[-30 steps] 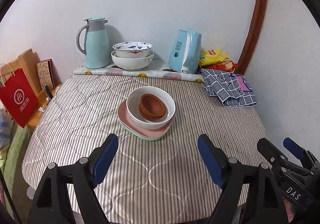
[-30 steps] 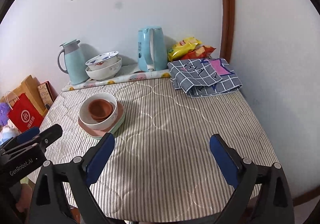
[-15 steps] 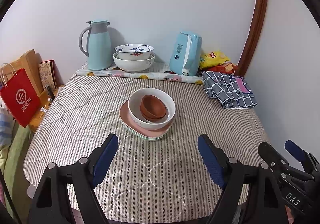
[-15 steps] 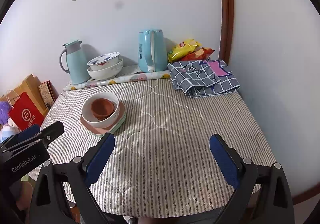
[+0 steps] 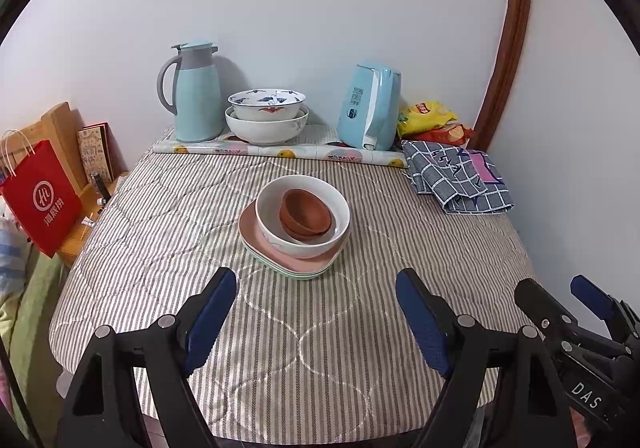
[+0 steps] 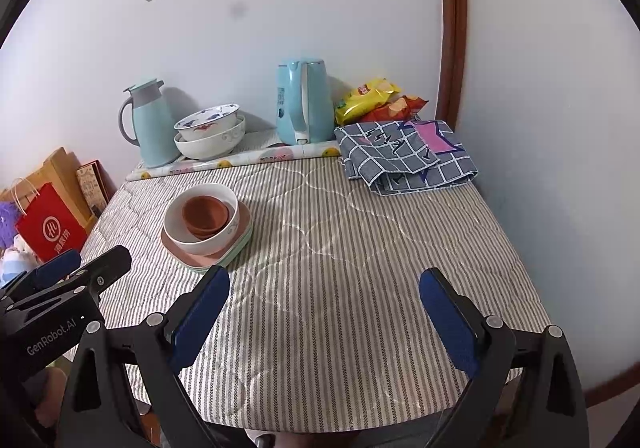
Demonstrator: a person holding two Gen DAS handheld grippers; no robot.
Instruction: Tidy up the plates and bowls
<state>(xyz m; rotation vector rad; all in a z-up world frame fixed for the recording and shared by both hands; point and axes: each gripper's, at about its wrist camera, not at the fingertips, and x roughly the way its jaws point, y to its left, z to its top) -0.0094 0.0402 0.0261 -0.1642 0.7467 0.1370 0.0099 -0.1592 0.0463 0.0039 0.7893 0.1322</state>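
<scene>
In the left wrist view, at the far left edge, a red bag [image 5: 42, 195] leans beside the table [image 5: 168, 260], off the work surface and out of the way. Upper left of centre, a flask [image 5: 196, 91] stands against the wall, and just right of it two big bowls [image 5: 267, 119] are nested, the patterned one sitting in the plain white one; both appear empty. They look parked at the back on a rolled mat [image 5: 280, 149], probably as the place where stacked crockery ends up.

At frame centre sits the stack [image 5: 298, 224] the task concerns: pink plate [image 5: 256, 236] on a green one, a white bowl [image 5: 276, 238] on top, and brown bowls [image 5: 306, 213] nested inside it, tilted toward the right wall of the white bowl. Nothing else is in them. Stacked large to small, they look already sorted, or gathered for one carry.

Right of centre at the back stands a kettle [image 5: 370, 107], then snack bags [image 5: 434, 119] and a folded cloth [image 5: 458, 179] at the upper right.

Along the bottom, the left gripper [image 5: 316, 306] hangs released, its jaws wide apart and empty, short of the stack. In the right wrist view the right gripper [image 6: 324, 312] is likewise spread and holds nothing, over bare tablecloth, with the stack at its left.
</scene>
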